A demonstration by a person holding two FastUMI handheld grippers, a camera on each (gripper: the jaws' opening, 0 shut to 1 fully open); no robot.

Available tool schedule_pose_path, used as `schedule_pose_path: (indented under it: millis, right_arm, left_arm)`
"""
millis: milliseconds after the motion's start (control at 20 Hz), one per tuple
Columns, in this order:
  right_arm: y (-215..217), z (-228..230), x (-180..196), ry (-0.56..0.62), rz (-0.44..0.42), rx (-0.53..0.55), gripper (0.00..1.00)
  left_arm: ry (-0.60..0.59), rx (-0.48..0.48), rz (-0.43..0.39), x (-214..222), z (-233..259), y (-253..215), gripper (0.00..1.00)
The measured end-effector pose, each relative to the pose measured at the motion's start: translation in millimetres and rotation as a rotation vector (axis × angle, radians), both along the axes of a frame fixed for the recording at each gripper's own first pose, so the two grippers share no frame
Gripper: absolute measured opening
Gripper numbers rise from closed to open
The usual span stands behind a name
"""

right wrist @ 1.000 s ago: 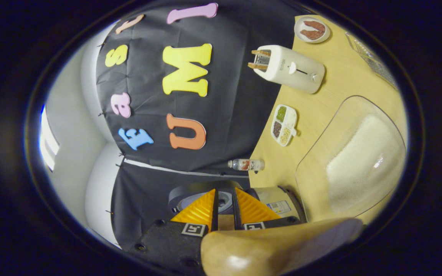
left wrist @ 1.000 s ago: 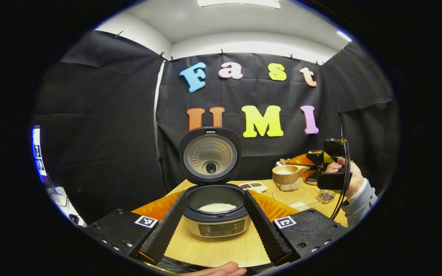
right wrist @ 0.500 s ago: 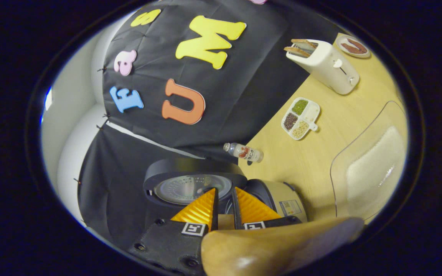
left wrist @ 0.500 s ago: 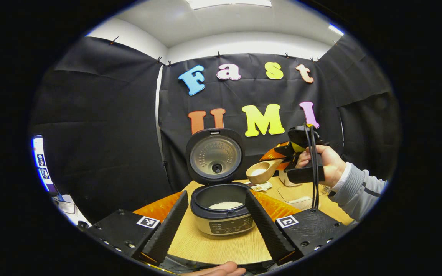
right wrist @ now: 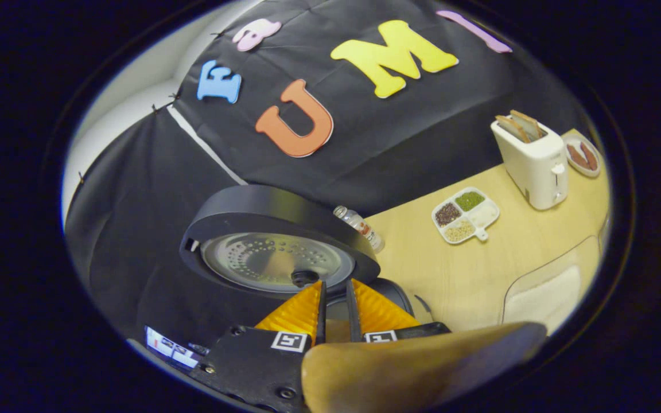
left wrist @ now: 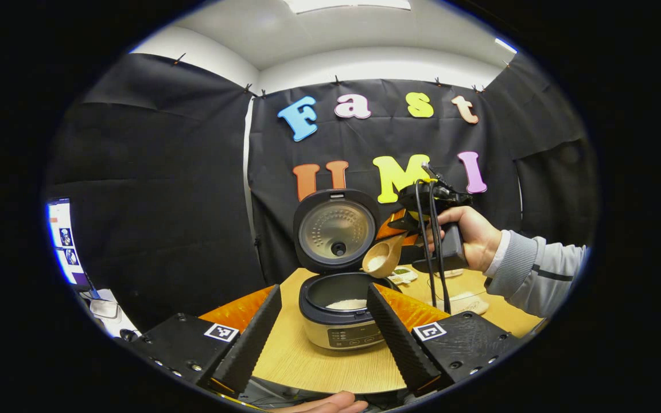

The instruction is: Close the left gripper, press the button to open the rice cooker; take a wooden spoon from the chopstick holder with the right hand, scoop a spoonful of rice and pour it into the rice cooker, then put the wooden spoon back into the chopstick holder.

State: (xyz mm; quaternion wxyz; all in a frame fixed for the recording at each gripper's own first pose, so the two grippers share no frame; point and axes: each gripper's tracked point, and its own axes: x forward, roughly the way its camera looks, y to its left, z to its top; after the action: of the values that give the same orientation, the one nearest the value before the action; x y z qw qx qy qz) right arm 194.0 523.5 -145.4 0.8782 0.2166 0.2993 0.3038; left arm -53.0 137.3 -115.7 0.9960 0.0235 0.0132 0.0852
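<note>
In the left gripper view we see the left gripper [left wrist: 322, 327] at six o'clock, its two black ribbed fingers [left wrist: 248, 338] spread wide with nothing between them; a fingertip [left wrist: 330, 403] of the hand that carries it peeks in at the very bottom edge. Just beyond the fingers stands the rice cooker [left wrist: 339, 321] on the pale wooden table [left wrist: 319, 367]; it is a silver-bodied pot with a dark rim and a small control panel on its front, its round lid [left wrist: 336, 229] swung upright to show a dimpled metal inner face; a low layer of white rice [left wrist: 346, 304] lies inside the pot. At about two o'clock from the pot's mouth hangs the wooden spoon [left wrist: 383, 256], a deep light-wood scoop tipped bowl-down toward the rim, with white rice showing in it; we cannot tell whether any grains are falling. Behind it the right gripper [left wrist: 399, 226], orange-fingered and trailing black cables, is carried by a hand [left wrist: 475, 238] in a grey sleeve [left wrist: 537, 269].

In the right gripper view we see the orange fingers [right wrist: 299, 312] drawn narrow onto the spoon's handle at six o'clock, the scoop's wooden back looming large below; farther off at three o'clock sit a divided dish [right wrist: 465, 213] of grains and a white toaster [right wrist: 532, 162] holding bread.
</note>
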Motion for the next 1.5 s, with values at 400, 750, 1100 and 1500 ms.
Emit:
schedule_pose_path:
  millis: [400, 750, 1100, 1500]
  right_arm:
    - [23, 0, -5, -0.331, 0.059, -0.324, 0.18]
    - [39, 9, -26, -0.599, 0.126, -0.55, 0.18]
    - [38, 24, -38, -0.773, 0.101, -0.671, 0.19]
    - [-1, 28, -40, -0.675, 0.07, -0.575, 0.2]
  left_arm:
    - [0.002, -0.031, -0.044, 0, -8, -2, 0.95]
    - [0.0, -0.055, -0.02, -1, -12, 2, 0.95]
    - [0.024, -0.069, -0.003, -5, -16, 3, 0.95]
    - [0.019, -0.061, 0.031, 3, -7, 1, 0.95]
